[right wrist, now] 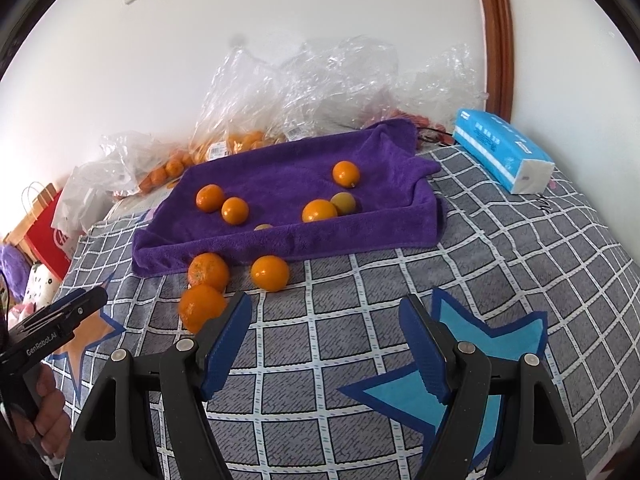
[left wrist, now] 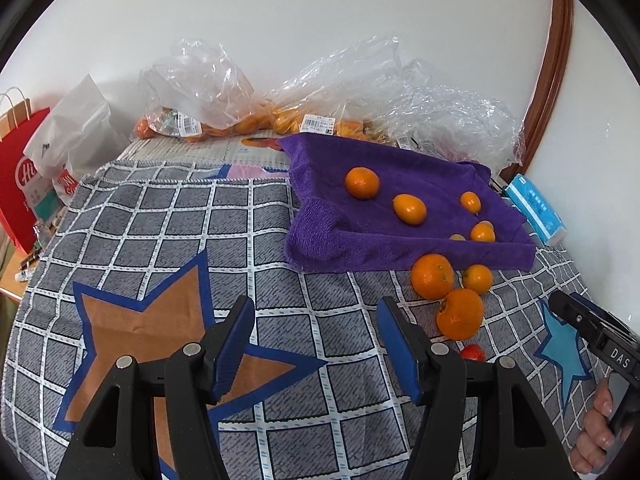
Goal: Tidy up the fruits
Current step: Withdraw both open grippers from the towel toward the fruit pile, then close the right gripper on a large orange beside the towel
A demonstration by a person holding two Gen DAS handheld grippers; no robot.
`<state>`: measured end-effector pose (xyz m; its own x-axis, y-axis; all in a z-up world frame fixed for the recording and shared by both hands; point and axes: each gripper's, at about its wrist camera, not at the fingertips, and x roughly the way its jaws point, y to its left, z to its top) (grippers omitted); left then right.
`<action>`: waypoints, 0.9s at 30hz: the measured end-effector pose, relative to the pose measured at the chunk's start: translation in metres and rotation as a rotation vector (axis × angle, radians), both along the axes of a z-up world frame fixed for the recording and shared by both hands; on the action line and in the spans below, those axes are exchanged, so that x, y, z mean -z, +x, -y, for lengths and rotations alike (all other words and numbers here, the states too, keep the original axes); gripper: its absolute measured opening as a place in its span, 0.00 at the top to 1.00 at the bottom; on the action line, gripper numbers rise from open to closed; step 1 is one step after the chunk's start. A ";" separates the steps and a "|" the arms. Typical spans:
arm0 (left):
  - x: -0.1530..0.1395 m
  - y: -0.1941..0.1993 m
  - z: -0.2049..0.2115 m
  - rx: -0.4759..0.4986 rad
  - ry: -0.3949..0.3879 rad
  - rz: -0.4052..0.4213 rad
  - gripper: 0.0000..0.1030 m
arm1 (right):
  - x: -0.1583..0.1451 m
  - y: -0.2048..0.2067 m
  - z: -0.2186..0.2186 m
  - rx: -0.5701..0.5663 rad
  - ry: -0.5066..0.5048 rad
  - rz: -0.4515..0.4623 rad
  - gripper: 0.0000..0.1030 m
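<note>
From the left wrist, the left gripper [left wrist: 316,344] hangs wide open over the checked cloth [left wrist: 256,248], holding nothing; three oranges [left wrist: 433,276] lie just off the purple towel [left wrist: 320,236], more on it. The right gripper's [left wrist: 592,328] body reads "DAS". From the right wrist, the right gripper [right wrist: 326,344] gapes empty, its left finger [right wrist: 226,344] just beside an orange [right wrist: 200,306]. The other tool reads "GenRobot.AI".

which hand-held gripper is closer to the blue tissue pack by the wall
Right. The right hand-held gripper faces the tissue pack ahead to its right; the left hand-held gripper sits farther over, with the purple towel and oranges between.
</note>
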<state>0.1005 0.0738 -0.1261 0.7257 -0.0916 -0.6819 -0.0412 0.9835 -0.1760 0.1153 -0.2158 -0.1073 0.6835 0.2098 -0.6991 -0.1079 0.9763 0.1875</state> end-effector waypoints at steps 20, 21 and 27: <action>0.018 0.005 -0.024 0.021 -0.164 0.015 0.41 | 0.016 0.029 -0.047 -0.100 0.012 -0.017 0.49; 0.018 0.005 -0.025 0.016 -0.166 0.018 0.41 | 0.017 0.030 -0.049 -0.103 0.010 -0.018 0.49; 0.019 0.007 -0.028 -0.004 -0.168 0.011 0.41 | 0.023 0.034 -0.054 -0.110 0.010 -0.039 0.49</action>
<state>0.1076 0.1020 -0.1455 0.7338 -0.2002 -0.6492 -0.0426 0.9402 -0.3380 0.1497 -0.1615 -0.1305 0.6284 0.2896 -0.7220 -0.2070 0.9569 0.2037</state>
